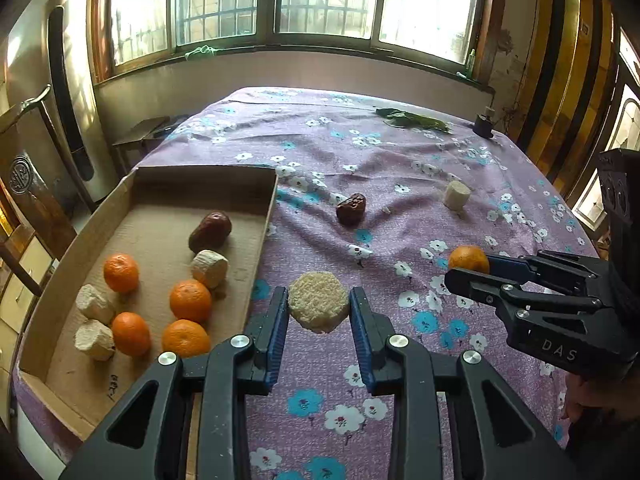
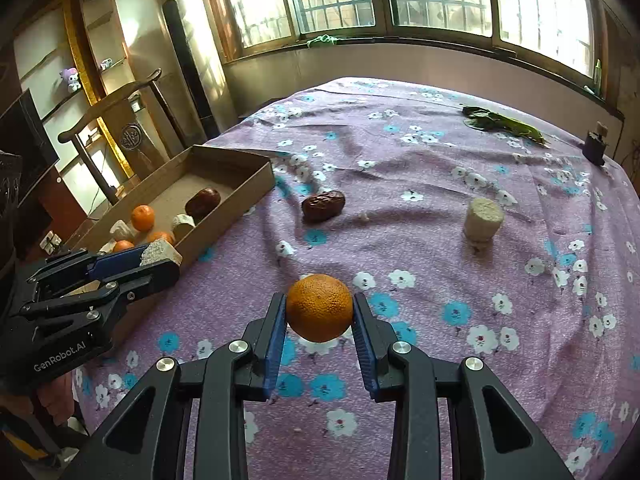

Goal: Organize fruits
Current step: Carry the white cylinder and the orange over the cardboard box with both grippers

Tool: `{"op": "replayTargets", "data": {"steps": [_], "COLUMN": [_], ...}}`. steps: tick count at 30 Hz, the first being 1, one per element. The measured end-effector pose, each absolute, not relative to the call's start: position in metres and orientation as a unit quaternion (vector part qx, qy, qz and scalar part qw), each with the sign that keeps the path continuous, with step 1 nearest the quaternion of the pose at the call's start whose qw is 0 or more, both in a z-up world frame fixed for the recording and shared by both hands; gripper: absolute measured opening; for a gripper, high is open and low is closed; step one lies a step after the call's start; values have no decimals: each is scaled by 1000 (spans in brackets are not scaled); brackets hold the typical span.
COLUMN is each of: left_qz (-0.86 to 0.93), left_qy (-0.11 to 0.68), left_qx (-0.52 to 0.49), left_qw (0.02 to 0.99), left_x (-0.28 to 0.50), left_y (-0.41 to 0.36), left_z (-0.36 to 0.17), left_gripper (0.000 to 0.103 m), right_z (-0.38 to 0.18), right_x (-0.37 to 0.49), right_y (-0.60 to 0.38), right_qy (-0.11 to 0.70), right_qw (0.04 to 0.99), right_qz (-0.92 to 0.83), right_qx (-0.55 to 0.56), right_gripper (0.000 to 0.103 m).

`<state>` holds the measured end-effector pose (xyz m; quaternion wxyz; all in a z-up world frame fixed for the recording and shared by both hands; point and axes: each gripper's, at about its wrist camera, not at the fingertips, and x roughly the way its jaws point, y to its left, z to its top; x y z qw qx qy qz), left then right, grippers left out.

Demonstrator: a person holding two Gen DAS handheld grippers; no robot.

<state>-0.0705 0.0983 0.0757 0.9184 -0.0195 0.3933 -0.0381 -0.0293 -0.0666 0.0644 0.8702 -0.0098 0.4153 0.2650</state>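
Item 1. My left gripper [image 1: 319,308]: fingers clamped on a pale rough disc [image 1: 318,301], crumbly and grainy in surface, short and round, held flat face toward the camera, clear of the cloth.

Item 2. My right gripper [image 2: 320,312]: fingers clamped on a mandarin [image 2: 319,307], dimpled glossy peel, near-spherical, lifted just above the cloth.

Item 3. Cardboard tray [image 1: 269,216]: shallow, corrugated, matte brown, along the worktop's left edge. It lies left of both grippers; I judge the left hand nearer, its disc just beside the tray's right wall, so it should go in first. The tray's long axis runs from the near edge toward the far edge.

Item 4. Already in the tray: four mandarins, three pale chunks, one dark wrinkled date [image 1: 210,231].

Item 5. Loose on the purple floral cloth [image 1: 400,152]: a second date [image 1: 351,209] mid-worktop, a pale upright cylinder [image 1: 456,195] toward the right edge.
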Motion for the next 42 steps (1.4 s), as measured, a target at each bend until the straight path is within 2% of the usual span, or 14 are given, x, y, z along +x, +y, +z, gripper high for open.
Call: {"op": "replayTargets", "data": {"steps": [19,42], "left_qz": [44,108], "left_qy": [382,391], "left_qx": [-48,-83], "left_qw": [922,910], "left_x": [-116,-125], "left_y": [189,260], "left_z": [78,62], "left_gripper": [30,30], "right_z": [74,70], "right_x": [-47,-59], "right_y": [5,94], "right_qy": [413,415], "right_qw": [854,817], "right_qz": [314,390], "right_qx": [-42,-88], "right_gripper": [35,35]}}
